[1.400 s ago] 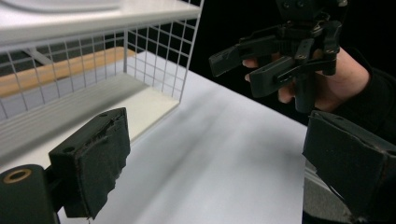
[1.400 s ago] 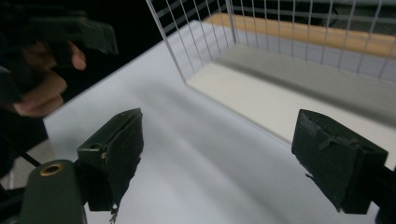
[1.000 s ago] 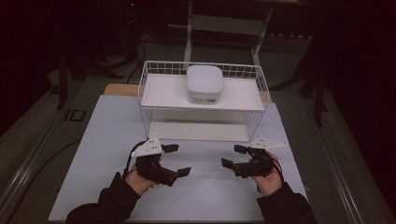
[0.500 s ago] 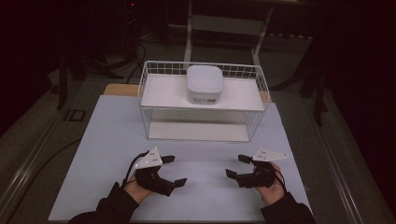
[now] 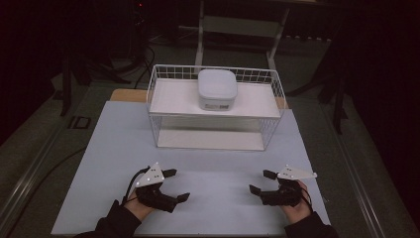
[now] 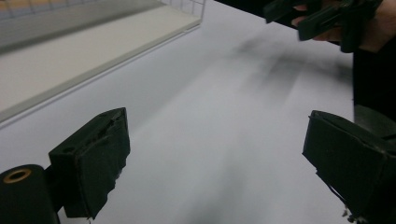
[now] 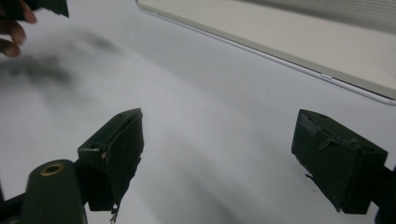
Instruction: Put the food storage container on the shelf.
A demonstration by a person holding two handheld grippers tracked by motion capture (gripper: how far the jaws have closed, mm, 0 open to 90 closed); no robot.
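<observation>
My left gripper (image 5: 177, 185) rests low over the white table top (image 5: 218, 163) at the near left, jaws wide open with nothing between them. My right gripper (image 5: 261, 181) sits at the near right, also open and empty, and the two point at each other. In the left gripper view the open left gripper (image 6: 219, 158) frames bare table, with the right gripper (image 6: 317, 16) farther off. In the right gripper view the right gripper (image 7: 224, 154) is equally wide open over bare table.
A white wire basket (image 5: 157, 106) stands at the middle back of the table, with a shelf board inside. A white lidded container (image 5: 217, 88) sits on that shelf. The basket's base board (image 6: 70, 56) (image 7: 289, 32) lies ahead of both grippers. Dark floor and cables surround the table.
Both hands have drawn back toward the near edge of the table and a little apart. Both grippers stayed open and empty.
</observation>
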